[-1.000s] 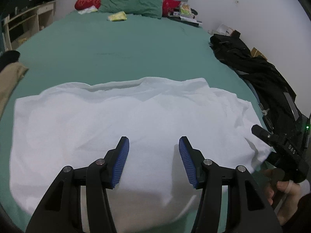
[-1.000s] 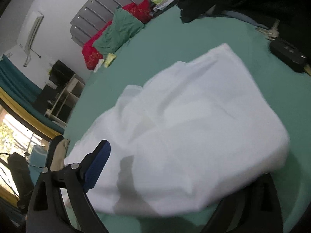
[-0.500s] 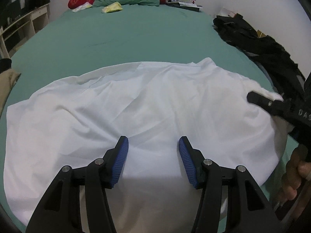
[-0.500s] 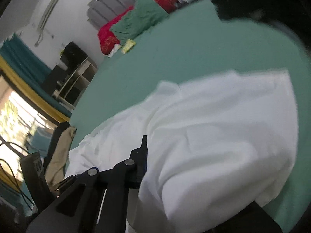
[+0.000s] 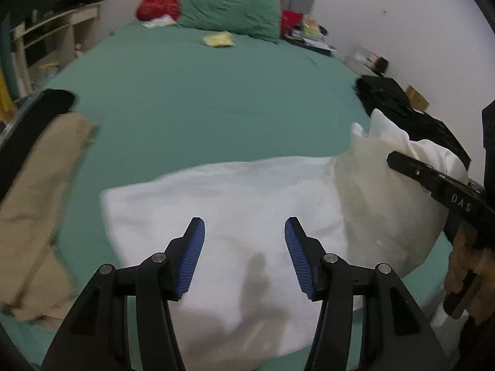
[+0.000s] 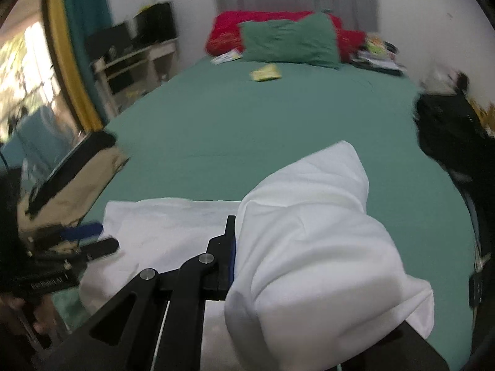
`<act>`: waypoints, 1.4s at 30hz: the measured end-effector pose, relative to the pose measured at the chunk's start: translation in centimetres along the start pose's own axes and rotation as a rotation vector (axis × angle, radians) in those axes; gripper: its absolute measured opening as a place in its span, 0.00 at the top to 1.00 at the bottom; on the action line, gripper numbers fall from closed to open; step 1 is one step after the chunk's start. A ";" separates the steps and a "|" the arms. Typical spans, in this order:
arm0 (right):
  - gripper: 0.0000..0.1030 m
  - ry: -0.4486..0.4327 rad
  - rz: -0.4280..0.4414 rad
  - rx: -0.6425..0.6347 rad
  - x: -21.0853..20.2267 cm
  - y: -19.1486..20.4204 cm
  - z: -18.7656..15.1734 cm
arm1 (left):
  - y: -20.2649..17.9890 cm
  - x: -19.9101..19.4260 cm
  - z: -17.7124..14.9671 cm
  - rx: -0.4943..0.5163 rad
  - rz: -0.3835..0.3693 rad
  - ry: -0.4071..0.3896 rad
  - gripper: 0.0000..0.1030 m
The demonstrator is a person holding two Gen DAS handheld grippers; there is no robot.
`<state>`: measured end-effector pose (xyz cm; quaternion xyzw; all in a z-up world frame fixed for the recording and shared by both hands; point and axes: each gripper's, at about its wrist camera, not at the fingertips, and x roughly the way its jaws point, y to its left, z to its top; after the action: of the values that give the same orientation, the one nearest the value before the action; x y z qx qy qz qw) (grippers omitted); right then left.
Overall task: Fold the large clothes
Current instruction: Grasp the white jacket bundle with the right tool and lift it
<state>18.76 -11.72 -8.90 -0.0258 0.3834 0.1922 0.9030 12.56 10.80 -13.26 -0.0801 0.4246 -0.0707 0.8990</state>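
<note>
The left tongs (image 5: 244, 232) are standing spread with nothing between the blue pads, hovering just above the near part of the white garment (image 5: 222, 210) without gripping it. The right tongs (image 6: 232, 247) are pinching the same garment: their jaws have just been closing, and cloth is now caught between them and is draping thickly over the right-hand finger, which is hidden under it. From the left wrist view the right tongs are showing at the right edge with a bunched, lifted corner of the cloth hanging from them, while the rest is lying flat on the green bed (image 5: 216, 102), near its foot.

The grip appears to be there so that the right side can be carried across the flat part, making a fold toward the middle. The left tongs are probably waiting free so they can pin or take the other edge.

To the left of the garment, a tan piece of clothing (image 5: 40, 204) is lying at the bed's edge, and dark clothes (image 5: 393, 99) are heaped at the right side. Farthest off, a green pillow (image 5: 229, 15) is leaning against a red one (image 5: 161, 0) at the headboard.
</note>
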 end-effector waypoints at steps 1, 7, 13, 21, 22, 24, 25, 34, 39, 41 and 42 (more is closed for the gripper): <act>0.88 0.009 0.009 -0.017 0.5 1.1 0.0 | 1.0 -0.5 -0.3 -0.002 0.012 -0.006 0.45; 0.88 0.141 0.117 -0.108 5.6 8.5 -1.1 | 7.6 -1.3 -1.7 -0.108 0.033 0.065 0.45; 0.48 0.340 0.299 -0.204 9.5 14.5 -4.1 | 12.6 -2.3 -1.2 -0.244 0.051 0.047 0.45; 0.14 0.380 0.383 -0.491 6.9 18.5 -7.4 | 13.4 -3.1 -0.1 -0.309 -0.025 -0.005 0.45; 0.14 0.369 0.390 -0.485 6.3 18.1 -7.6 | 12.7 -3.0 0.1 -0.303 -0.050 -0.008 0.45; 0.14 0.338 0.423 -0.470 4.3 16.9 -7.7 | 11.1 -3.0 0.5 -0.273 -0.107 -0.024 0.45; 0.14 0.317 0.442 -0.468 3.0 16.0 -7.9 | 10.2 -2.9 0.7 -0.257 -0.134 -0.030 0.45; 0.14 0.233 0.322 -0.280 -1.8 4.7 -8.5 | -0.1 2.5 0.8 -0.011 -0.228 0.121 0.42; 0.14 0.220 0.157 -0.056 -0.4 -3.3 -8.5 | 2.0 4.9 -1.7 0.000 0.049 0.187 0.42; 0.14 0.212 0.140 0.026 0.4 -5.6 -8.5 | 4.2 4.1 -1.9 -0.052 0.149 0.153 0.42; 0.14 0.208 0.142 0.064 0.8 -6.4 -8.6 | 5.4 3.6 -2.0 -0.084 0.213 0.132 0.42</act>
<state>15.77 -19.07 -16.12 0.0103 0.4816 0.2396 0.8429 13.57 15.21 -18.30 -0.0673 0.4916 0.0378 0.8674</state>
